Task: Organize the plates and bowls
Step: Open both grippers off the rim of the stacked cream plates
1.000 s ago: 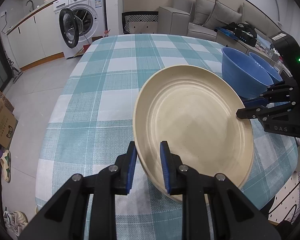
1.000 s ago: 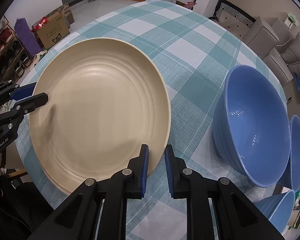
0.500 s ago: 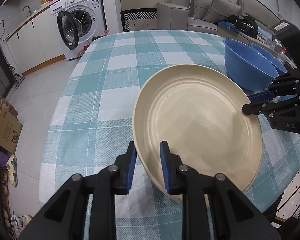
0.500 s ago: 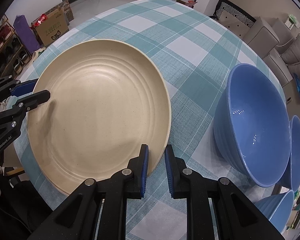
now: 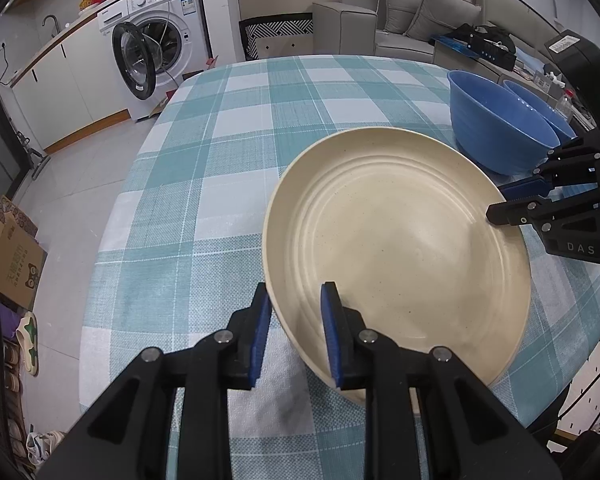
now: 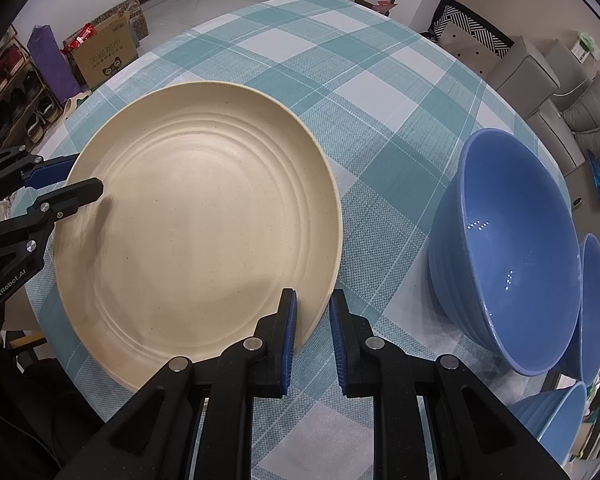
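Note:
A large cream plate (image 5: 396, 240) (image 6: 204, 232) is held between both grippers, just over the teal checked tablecloth (image 5: 236, 152) (image 6: 380, 92). My left gripper (image 5: 294, 296) is shut on the plate's near-left rim, one pad inside and one outside; in the right wrist view the left gripper (image 6: 82, 178) shows at the far left. My right gripper (image 6: 312, 296) is shut on the opposite rim and appears as the right gripper (image 5: 496, 202) in the left wrist view. A big blue bowl (image 6: 512, 248) (image 5: 496, 136) stands beside the plate.
Two more blue bowls (image 6: 592, 304) (image 6: 556, 412) stand beyond the big one near the table's edge. Past the table are a washing machine (image 5: 156, 40) with its door open, a grey sofa (image 5: 412, 16) and a cardboard box (image 6: 104, 54) on the floor.
Both grippers keep their hold on the plate in the same place. The left wrist view has tipped a little, so the bowls sit higher in it.

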`<state>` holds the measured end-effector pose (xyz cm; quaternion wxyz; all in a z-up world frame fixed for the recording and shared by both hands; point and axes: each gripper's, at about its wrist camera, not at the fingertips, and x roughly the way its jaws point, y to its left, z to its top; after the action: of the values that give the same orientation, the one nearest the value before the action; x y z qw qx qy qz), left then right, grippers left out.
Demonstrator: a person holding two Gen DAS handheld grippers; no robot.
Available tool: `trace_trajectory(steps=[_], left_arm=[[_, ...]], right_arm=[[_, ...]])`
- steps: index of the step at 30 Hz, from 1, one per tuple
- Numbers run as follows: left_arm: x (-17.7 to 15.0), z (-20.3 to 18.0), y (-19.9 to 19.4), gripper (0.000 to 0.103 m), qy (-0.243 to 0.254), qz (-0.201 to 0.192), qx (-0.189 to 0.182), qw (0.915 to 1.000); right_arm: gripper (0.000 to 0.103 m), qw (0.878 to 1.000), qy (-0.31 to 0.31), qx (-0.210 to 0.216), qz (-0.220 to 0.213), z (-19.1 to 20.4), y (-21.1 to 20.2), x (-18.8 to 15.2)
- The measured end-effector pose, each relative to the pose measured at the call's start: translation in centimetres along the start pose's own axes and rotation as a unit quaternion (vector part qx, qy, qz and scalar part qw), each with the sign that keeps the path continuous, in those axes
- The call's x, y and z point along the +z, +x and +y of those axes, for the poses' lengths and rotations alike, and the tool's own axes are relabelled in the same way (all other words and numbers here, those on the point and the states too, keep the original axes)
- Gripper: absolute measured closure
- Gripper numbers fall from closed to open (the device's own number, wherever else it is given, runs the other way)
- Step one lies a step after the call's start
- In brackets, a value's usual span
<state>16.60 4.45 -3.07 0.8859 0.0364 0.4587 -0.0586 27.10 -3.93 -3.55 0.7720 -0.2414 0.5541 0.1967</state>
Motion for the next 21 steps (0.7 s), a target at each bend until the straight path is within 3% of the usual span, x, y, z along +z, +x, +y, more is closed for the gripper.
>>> trace_trajectory(steps=[10, 14, 18, 21], left_arm=[[-0.1, 0.0, 0.0, 0.074, 0.002, 0.000, -0.008, 1.0000], [0.0, 0.2, -0.2, 0.069, -0.003, -0.004, -0.016, 0.9999], [0.2, 0.3, -0.9, 0.055, -0.005, -0.016, -0.023, 0.9996], [0.4, 0.5, -1.4, 0.051, -0.007, -0.023, -0.023, 0.9994]], right_arm=[[0.083, 1.000, 0.001, 0.005, -0.004, 0.0, -0.1, -0.1], [0.073, 1.000, 0.003, 0.011, -0.014, -0.1, -0.4, 0.0], [0.059, 1.000, 0.010, 0.015, -0.023, -0.4, -0.9, 0.1], [0.051, 0.999, 0.015, 0.023, -0.030, -0.6, -1.3, 0.1]])
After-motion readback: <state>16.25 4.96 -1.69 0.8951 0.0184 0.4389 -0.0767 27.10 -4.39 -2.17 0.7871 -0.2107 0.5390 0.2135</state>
